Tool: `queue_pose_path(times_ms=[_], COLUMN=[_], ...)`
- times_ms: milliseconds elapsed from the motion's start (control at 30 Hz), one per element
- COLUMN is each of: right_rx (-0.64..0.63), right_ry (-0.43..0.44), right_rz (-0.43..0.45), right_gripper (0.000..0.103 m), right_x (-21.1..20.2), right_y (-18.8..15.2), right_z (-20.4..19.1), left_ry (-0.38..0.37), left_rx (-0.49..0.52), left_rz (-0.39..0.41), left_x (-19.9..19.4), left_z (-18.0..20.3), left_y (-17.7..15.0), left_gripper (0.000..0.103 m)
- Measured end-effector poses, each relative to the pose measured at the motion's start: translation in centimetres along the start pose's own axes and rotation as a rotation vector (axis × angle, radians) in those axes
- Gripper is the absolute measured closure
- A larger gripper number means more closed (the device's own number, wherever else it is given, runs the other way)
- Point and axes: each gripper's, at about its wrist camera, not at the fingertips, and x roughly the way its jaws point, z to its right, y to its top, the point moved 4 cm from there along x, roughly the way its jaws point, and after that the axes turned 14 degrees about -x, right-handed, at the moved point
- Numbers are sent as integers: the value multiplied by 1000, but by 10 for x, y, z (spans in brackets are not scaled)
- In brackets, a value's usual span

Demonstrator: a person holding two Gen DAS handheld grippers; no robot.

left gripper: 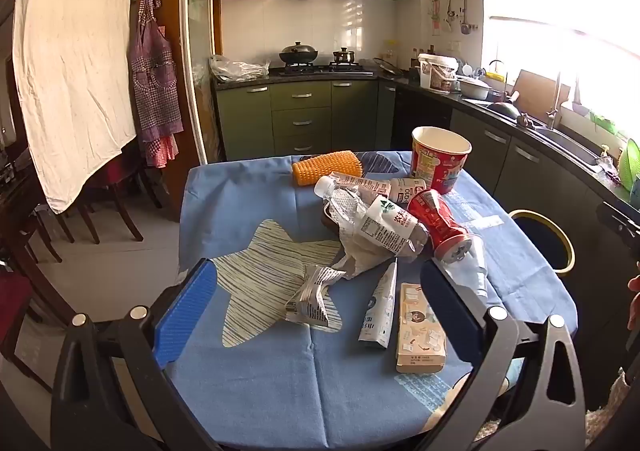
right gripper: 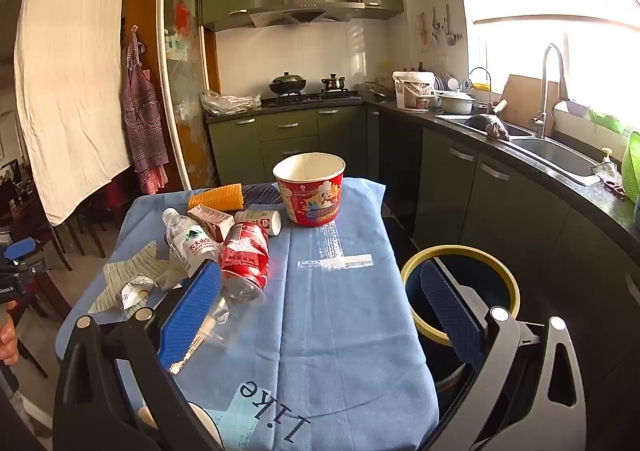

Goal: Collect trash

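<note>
Left gripper [left gripper: 320, 291]: black linkage arms, silver pivot pins, ribbed blue pads [left gripper: 186, 315] on both fingers. Right gripper [right gripper: 320, 307]: same build, right-side link grey. Bare skin of left hand [right gripper: 7, 335] at the frame's lower left edge.

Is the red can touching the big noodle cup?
Apart. The right wrist view shows bare blue cloth between the can and the cup.
</note>
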Motion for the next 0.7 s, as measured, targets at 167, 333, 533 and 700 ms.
queue_pose_path(times_ms=[167, 333, 533, 700], right_rx=[-2, 2, 2, 4], right_ry=[-1, 1, 0, 3], right_rz=[-8, -9, -10, -12], right_gripper=[4, 4, 4, 4], right_x=[1, 1, 1, 3], right_y=[0, -1, -1, -4], right_z=[-1, 0, 0, -1], left_ry=[0, -2, -2, -2], left_rx=[1, -5, -9, -3], left_rz=[0, -3, -3, -3], left_x=[0, 0, 0, -1], left_z=[1, 0, -2, 0], left_y=[-1, 0, 0, 0], left_gripper=[6, 6, 6, 6])
